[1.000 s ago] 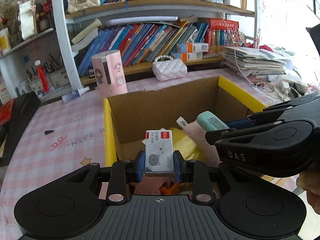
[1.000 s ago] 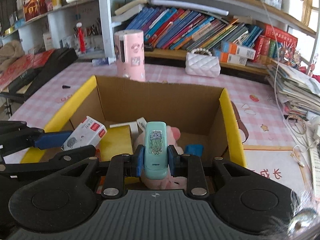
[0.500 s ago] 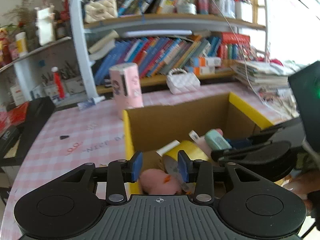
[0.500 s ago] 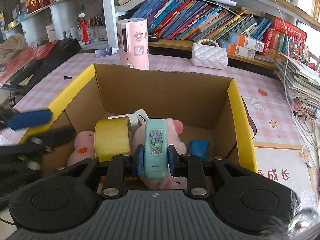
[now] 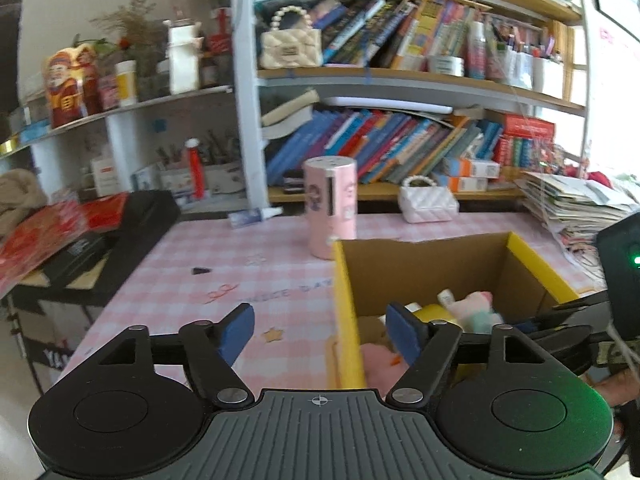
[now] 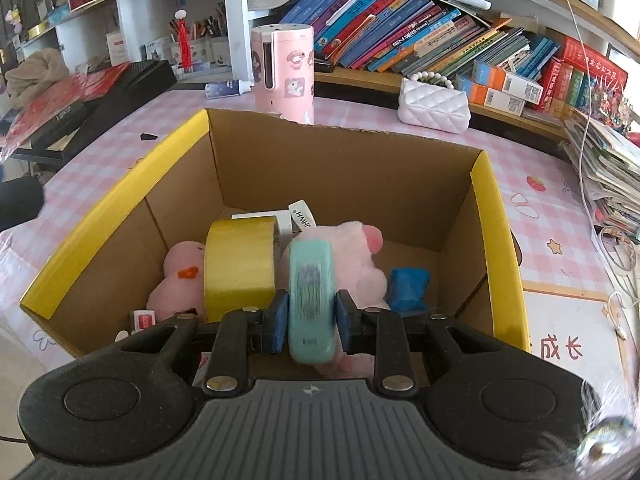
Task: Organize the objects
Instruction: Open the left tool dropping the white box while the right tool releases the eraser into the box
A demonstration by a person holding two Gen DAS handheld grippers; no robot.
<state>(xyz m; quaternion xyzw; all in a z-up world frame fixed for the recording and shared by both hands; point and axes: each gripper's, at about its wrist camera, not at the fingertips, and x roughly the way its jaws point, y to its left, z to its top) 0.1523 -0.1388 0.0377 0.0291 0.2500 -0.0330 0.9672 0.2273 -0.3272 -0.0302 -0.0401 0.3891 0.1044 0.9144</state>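
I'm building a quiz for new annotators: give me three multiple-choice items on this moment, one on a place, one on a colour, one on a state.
1. Where is the yellow tape roll?
A. On the shelf
B. Inside the cardboard box
C. On the tablecloth

2. What colour is the stapler between the right tongs?
A. Mint green
B. Red
C. Black

3. How are the left tongs?
A. Shut on a card
B. Shut on tape
C. Open, holding nothing

Answers:
1 B, it stands between the box walls beside the pink plush toys.
2 A, its body is pale teal.
3 C, the blue pads stand wide apart.
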